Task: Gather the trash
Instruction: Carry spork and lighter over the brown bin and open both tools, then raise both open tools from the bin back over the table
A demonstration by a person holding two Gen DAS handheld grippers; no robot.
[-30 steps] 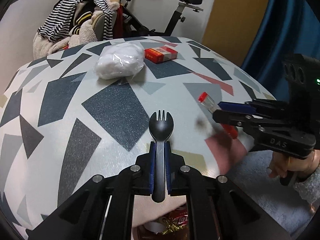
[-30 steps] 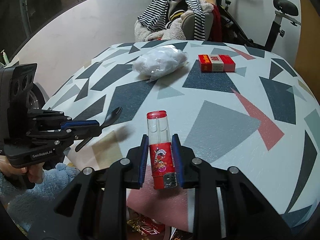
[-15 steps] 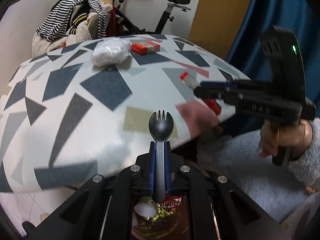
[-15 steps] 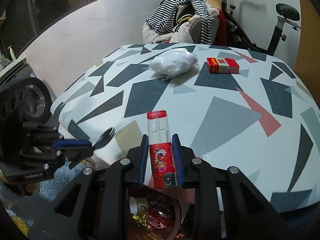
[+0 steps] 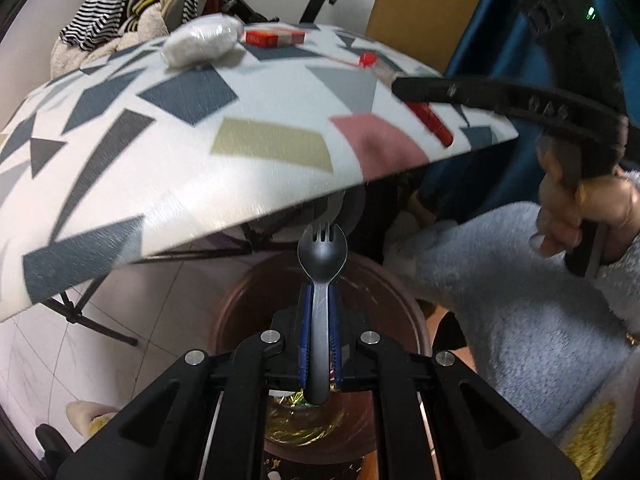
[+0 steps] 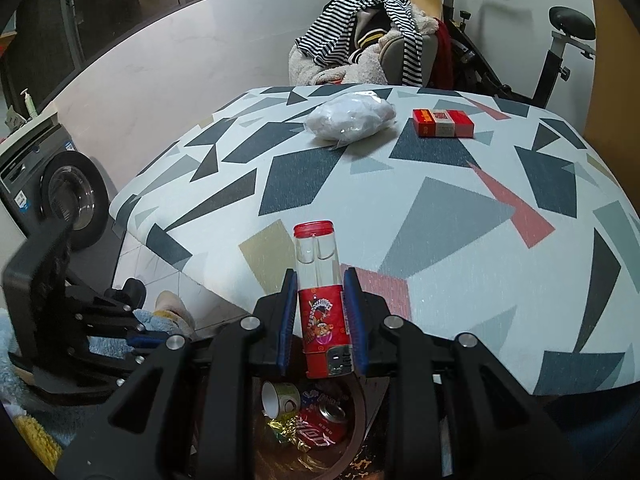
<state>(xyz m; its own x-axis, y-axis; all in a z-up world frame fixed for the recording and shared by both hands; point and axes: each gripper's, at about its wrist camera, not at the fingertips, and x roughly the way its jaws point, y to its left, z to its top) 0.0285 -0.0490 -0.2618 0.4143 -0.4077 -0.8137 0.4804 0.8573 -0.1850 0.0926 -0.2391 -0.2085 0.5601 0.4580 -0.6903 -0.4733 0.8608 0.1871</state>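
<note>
My left gripper (image 5: 320, 332) is shut on a black plastic spork (image 5: 321, 256) and holds it below the table edge, over a round brown trash bin (image 5: 240, 300). My right gripper (image 6: 320, 312) is shut on a red lighter with a clear top (image 6: 321, 304) and holds it at the table's near edge, above the same bin (image 6: 356, 420), which contains a can, a cup and foil wrappers. The right gripper with the lighter (image 5: 434, 124) also shows in the left wrist view. A white crumpled bag (image 6: 352, 120) and a red cigarette box (image 6: 442, 122) lie on the patterned table (image 6: 440, 220).
A chair piled with striped clothes (image 6: 372, 40) and an exercise bike (image 6: 520, 40) stand behind the table. A washing machine (image 6: 52, 184) is at the left. A blue curtain (image 5: 500, 20) hangs at the right. Folding table legs (image 5: 100, 320) stand on the tiled floor.
My left gripper has dropped with the spork from above the tabletop to below its edge, over the bin. My right gripper has pulled back to the table's edge with the lighter.
</note>
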